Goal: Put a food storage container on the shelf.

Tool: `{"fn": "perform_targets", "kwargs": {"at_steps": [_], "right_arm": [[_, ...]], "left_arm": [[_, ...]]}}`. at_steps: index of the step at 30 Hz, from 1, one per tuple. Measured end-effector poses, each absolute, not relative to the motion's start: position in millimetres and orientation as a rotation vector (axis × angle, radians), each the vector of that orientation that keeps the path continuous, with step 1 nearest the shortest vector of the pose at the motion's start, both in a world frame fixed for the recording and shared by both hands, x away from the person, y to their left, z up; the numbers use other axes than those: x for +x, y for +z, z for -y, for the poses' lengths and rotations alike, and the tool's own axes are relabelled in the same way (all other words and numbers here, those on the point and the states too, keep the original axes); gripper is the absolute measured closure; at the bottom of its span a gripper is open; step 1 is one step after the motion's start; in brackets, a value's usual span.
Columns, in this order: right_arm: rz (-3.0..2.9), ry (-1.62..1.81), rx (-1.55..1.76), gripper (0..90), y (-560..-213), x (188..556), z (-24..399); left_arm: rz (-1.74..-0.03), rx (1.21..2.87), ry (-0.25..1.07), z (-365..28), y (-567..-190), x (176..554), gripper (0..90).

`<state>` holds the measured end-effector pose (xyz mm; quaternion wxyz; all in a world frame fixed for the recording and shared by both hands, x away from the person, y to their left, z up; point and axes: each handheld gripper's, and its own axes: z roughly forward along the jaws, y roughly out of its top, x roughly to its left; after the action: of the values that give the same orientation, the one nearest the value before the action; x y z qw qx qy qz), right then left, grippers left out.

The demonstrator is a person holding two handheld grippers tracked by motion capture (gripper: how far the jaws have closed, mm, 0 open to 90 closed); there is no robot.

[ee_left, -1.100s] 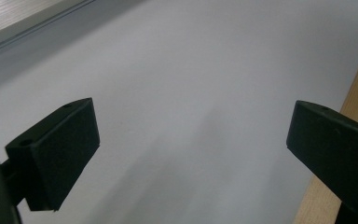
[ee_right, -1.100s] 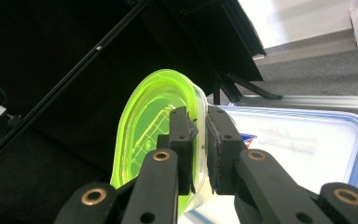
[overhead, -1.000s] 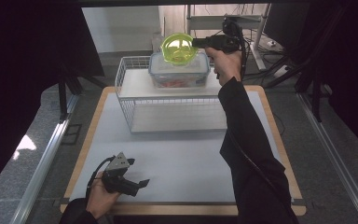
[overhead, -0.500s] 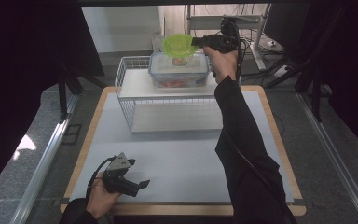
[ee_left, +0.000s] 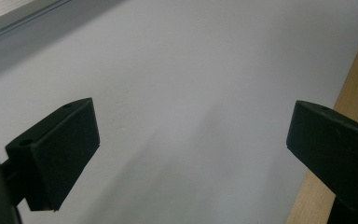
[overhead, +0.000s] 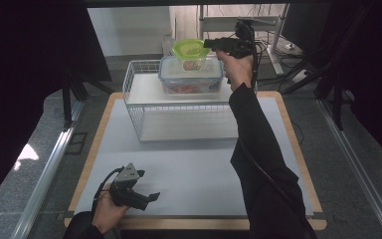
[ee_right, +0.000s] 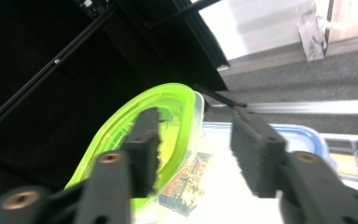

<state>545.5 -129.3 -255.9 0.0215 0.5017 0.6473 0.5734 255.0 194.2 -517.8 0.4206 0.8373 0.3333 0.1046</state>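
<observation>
- On top of the white wire rack (overhead: 144,107) sits a clear plastic box (overhead: 191,79) with a blue rim. It is long, with round corners, and red things show through its side.
- On the box's lid stands a small clear tub with a bright green lid (overhead: 191,48). The tub is round and shiny, with a picture label on its side.
- The right gripper (overhead: 210,44) is at the tub, up by the rack's back right corner. Its jaws are partly open, with one jaw on the green lid's rim and the other off to the side. I cannot tell if they squeeze it.
- The right arm is long and straight, in a dark sleeve, reaching over the rack's right end.
- In front of the rack the smooth grey mat (overhead: 194,174) has lots of open room.
- The left gripper (overhead: 151,197) is far in front of the rack, near the table's wooden edge (overhead: 199,223). Its jaws are wide open and hold nothing.
- The left hand (overhead: 108,209) holds it low, pointing right.
</observation>
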Motion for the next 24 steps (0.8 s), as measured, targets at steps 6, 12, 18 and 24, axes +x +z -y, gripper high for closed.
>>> {"fn": "perform_targets", "kwargs": {"at_steps": [6,12,18,24], "right_arm": [[-2.058,1.79,1.421,28.9,-259,532,139],[-2.111,1.734,1.283,17.8,-270,514,141],[-2.143,1.681,1.182,13.3,-279,494,143],[-2.155,1.656,1.089,10.1,-288,471,147]], "left_arm": [[-0.836,2.102,0.266,-193,-518,255,2.4],[-0.837,2.103,0.269,-193,-518,255,2.4],[-0.835,2.1,0.27,-193,-518,255,2.4],[-0.837,2.096,0.27,-193,-518,254,2.4]]}}
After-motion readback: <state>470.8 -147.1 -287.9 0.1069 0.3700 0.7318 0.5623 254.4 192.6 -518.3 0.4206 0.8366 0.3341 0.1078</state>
